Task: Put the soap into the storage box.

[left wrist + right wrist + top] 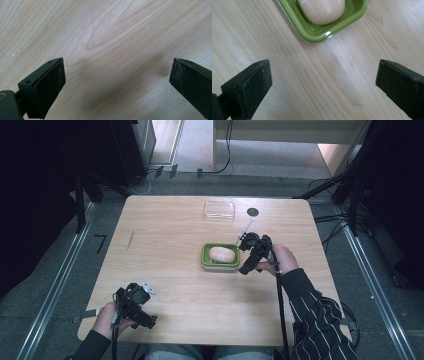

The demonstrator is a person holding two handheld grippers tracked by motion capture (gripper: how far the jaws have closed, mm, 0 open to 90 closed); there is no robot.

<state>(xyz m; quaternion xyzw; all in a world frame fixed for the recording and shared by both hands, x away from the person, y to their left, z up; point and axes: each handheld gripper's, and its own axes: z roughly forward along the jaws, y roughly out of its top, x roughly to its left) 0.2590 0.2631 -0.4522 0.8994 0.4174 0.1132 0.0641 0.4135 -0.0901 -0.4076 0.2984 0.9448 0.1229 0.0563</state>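
Soap [223, 253], pale and rounded, lies in the green dish [205, 256] mid-table, with what may be its clear lid [219, 210] set well beyond. Right gripper [248, 257] sits just beside the dish, jaws spread and empty; left gripper [142, 312] rests near the front edge, likewise spread. Any covering or lifting looks not yet done.

Bare table [165, 270] left of green dish [220, 264]; clear lid [219, 210] behind
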